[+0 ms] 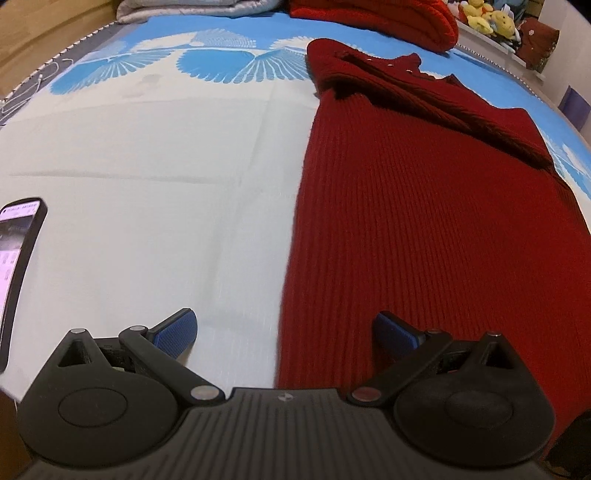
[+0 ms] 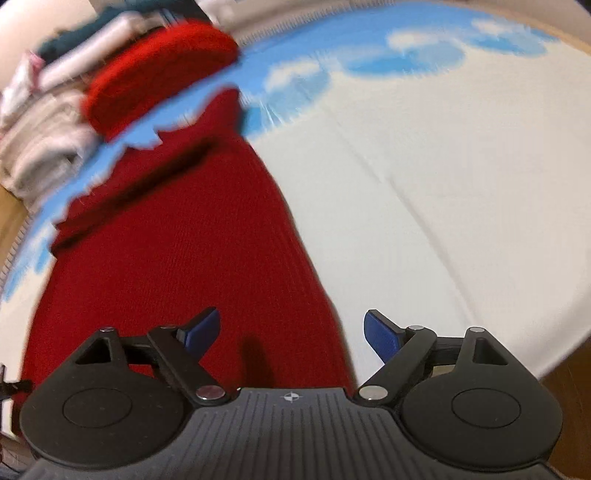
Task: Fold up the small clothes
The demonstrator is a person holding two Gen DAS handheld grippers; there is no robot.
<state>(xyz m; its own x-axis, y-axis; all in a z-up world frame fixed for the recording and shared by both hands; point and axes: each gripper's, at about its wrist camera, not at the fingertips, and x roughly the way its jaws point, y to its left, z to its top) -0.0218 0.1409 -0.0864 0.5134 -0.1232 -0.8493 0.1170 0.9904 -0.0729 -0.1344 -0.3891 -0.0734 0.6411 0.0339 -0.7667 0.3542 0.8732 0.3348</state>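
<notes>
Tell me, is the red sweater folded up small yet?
Not yet. The sweater lies long and flat on the sheet, only its top part folded over the body.

Under my claws is a bed (image 1: 147, 184) in a white sheet with blue fan prints. Flat on it lies a dark red ribbed sweater (image 1: 424, 221), a phone (image 1: 18, 258) well apart, a folded red knit (image 1: 388, 14) beyond.

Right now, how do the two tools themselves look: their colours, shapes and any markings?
Both tools look alike. The left tool has a dark grey ribbed body, two round black discs at its sides, black link arms with silver pivot pins, and two fingers with blue textured pads. The right tool has the same build, with blue pads and a small round cross mark on the body's front edge. No cables or sleeves show.
</notes>
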